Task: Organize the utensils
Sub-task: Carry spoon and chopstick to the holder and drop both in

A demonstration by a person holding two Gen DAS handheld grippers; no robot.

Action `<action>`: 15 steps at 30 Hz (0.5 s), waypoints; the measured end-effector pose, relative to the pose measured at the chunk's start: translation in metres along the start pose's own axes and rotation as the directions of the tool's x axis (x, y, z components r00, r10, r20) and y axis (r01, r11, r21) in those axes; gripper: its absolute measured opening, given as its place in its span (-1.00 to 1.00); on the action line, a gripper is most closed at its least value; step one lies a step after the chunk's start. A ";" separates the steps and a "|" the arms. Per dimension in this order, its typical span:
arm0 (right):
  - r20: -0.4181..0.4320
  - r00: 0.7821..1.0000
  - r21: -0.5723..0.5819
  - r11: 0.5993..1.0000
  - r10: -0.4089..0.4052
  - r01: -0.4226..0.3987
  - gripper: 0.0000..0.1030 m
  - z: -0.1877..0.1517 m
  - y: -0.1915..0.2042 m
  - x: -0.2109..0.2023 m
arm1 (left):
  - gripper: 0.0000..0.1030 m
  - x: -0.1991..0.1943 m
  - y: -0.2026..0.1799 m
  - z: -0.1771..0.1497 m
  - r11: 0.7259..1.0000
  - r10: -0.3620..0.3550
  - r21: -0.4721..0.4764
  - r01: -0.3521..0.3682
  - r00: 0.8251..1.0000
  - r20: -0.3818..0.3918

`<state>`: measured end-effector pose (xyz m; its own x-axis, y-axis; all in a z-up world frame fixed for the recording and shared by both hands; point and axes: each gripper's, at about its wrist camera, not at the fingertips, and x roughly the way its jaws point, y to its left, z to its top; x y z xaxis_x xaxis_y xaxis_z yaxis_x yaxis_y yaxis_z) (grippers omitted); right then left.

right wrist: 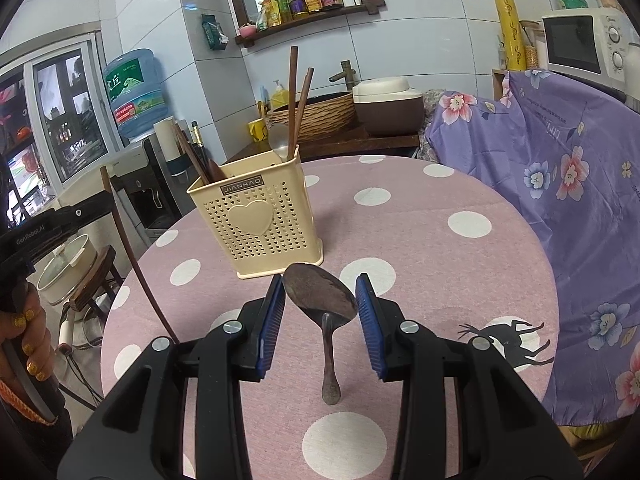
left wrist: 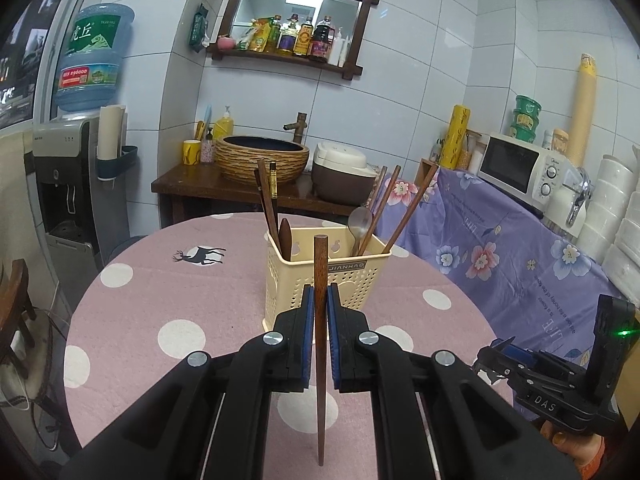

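Observation:
A cream perforated utensil holder (left wrist: 320,272) stands on the pink polka-dot table (left wrist: 140,320); it also shows in the right wrist view (right wrist: 260,224). It holds several brown chopsticks (left wrist: 266,200) and a metal spoon (left wrist: 359,222). My left gripper (left wrist: 320,312) is shut on a brown chopstick (left wrist: 319,360), held upright just in front of the holder. In the right wrist view that chopstick (right wrist: 132,256) shows at the left. My right gripper (right wrist: 320,304) is open, its pads either side of a dark metal spoon (right wrist: 322,300) lying on the table, bowl toward the holder.
A counter draped in purple floral cloth (left wrist: 500,248) borders the table on the right, with a microwave (left wrist: 516,168). Behind stand a wooden stand with a basin (left wrist: 262,158) and rice cooker (left wrist: 340,172), and a water dispenser (left wrist: 68,184) at the left.

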<state>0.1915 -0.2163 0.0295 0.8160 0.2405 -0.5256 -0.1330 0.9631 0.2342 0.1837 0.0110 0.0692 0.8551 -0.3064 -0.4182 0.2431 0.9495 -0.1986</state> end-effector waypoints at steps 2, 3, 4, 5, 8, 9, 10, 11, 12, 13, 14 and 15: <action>0.000 1.000 -0.007 1.000 0.002 -0.002 -0.27 0.000 0.002 0.001 | -0.85 0.000 0.000 0.000 1.000 -0.001 0.000 0.001 1.000 0.000; 0.000 1.000 -0.010 1.000 0.003 -0.003 -0.27 0.001 0.003 0.001 | -0.85 0.001 0.000 0.001 1.000 -0.002 -0.001 0.002 1.000 0.000; 0.000 1.000 -0.013 1.000 0.003 -0.003 -0.27 0.001 0.004 0.001 | -0.85 0.001 0.000 0.000 1.000 -0.002 -0.002 0.002 1.000 0.001; 0.000 1.000 -0.016 1.000 0.004 -0.004 -0.27 0.002 0.005 0.001 | -0.85 0.001 0.000 0.001 1.000 -0.002 -0.002 0.002 1.000 0.001; -0.002 1.000 -0.025 1.000 0.010 -0.010 -0.28 0.003 0.007 0.002 | -0.85 0.001 -0.001 0.002 1.000 -0.002 0.002 0.002 1.000 0.004; -0.003 1.000 -0.026 1.000 0.015 -0.015 -0.27 0.003 0.008 0.002 | -0.85 0.001 -0.001 0.002 1.000 -0.002 0.001 0.002 1.000 0.005; -0.006 1.000 -0.029 0.999 0.023 -0.023 -0.27 0.004 0.010 0.003 | -0.85 0.001 -0.002 0.003 1.000 -0.003 0.002 0.003 1.000 0.006; -0.008 0.999 -0.034 0.999 0.031 -0.031 -0.28 0.006 0.012 0.004 | -0.85 0.001 -0.002 0.004 1.000 -0.005 0.002 0.005 1.000 0.008; -0.008 0.999 -0.041 0.999 0.036 -0.036 -0.28 0.007 0.014 0.005 | -0.85 0.001 -0.002 0.005 1.000 -0.007 0.002 0.007 1.000 0.009; -0.005 0.999 -0.049 0.998 0.040 -0.040 -0.28 0.010 0.016 0.006 | -0.85 0.002 -0.002 0.007 1.000 -0.011 0.002 0.011 1.000 0.010; -0.001 0.999 -0.059 0.997 0.047 -0.047 -0.28 0.014 0.020 0.006 | -0.85 0.002 -0.002 0.010 1.000 -0.017 0.001 0.017 1.000 0.010; 0.003 0.998 -0.068 0.996 0.055 -0.055 -0.28 0.019 0.023 0.006 | -0.85 0.002 -0.001 0.013 1.000 -0.022 0.001 0.022 1.000 0.011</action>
<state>0.2039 -0.1945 0.0469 0.8093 0.2929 -0.5092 -0.2157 0.9545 0.2062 0.1911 0.0098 0.0799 0.8544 -0.3265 -0.4043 0.2624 0.9426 -0.2066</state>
